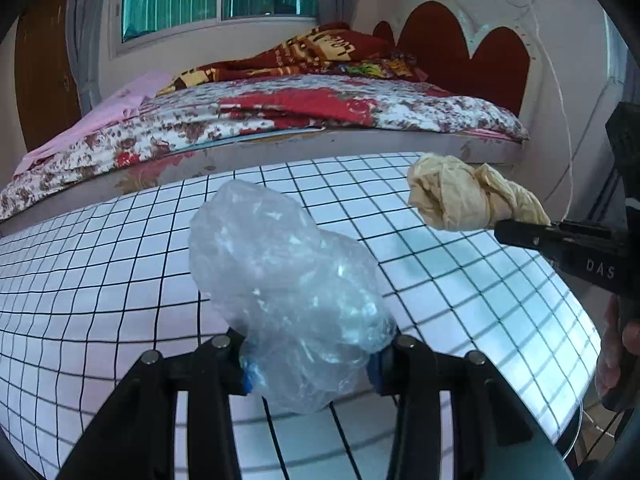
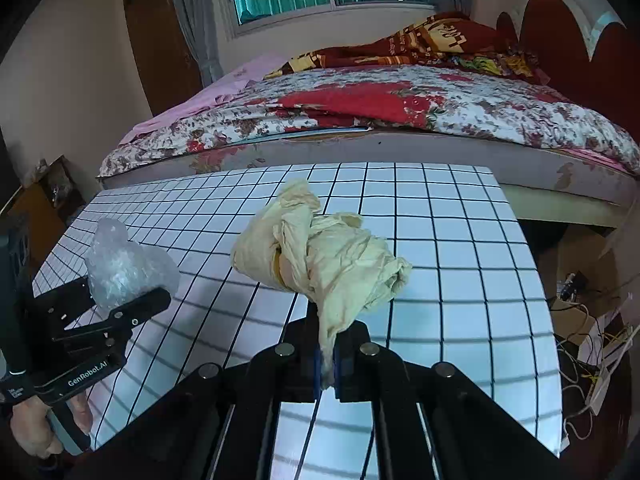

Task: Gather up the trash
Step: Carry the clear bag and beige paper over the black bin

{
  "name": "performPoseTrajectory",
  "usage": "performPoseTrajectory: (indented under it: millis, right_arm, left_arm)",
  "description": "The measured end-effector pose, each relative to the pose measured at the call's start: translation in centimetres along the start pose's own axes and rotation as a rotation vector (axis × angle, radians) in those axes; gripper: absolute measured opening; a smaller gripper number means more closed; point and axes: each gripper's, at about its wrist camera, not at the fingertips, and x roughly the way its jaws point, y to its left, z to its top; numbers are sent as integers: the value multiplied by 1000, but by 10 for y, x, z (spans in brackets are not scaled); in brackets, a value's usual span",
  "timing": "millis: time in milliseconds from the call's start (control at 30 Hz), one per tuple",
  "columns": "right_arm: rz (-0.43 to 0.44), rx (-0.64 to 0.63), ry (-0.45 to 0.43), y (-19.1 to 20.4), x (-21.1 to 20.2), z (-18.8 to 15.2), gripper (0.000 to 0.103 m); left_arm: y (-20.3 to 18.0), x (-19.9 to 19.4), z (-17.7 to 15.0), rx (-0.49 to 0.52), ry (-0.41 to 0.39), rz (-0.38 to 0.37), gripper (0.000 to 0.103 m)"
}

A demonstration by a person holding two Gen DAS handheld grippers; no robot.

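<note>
Two pieces of trash are already picked up, one in each gripper, so the gathering half of the job looks done as far as these views show. Left gripper [image 1: 312, 364] is clamped on a crumpled clear plastic bag [image 1: 288, 280], its blue-padded fingers pressing the lower part of the wad, which bulges up and forward above the table. Right gripper [image 2: 328, 364] is pinched almost fully together on the twisted tail of a scrunched yellowish bag [image 2: 320, 256], the bulk of it standing up clear of the surface. Both wads hang in the air over the near half of the grid-patterned table [image 2: 460, 248], the clear one toward its left edge. No bin or trash container is in view, so dropping both pieces off is what I judge remains
</note>
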Motion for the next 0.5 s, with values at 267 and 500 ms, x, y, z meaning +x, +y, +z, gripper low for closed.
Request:
performPoseTrajectory:
  millis: [267, 500]
  right_arm:
    - [-8, -21, -66, 8, -64, -36, 4]
    - [-14, 12, -119, 2, -117, -67, 4]
  left_arm:
    - [-25, -39, -12, 11, -38, -14, 42]
    - [-49, -74, -26, 21, -80, -28, 42]
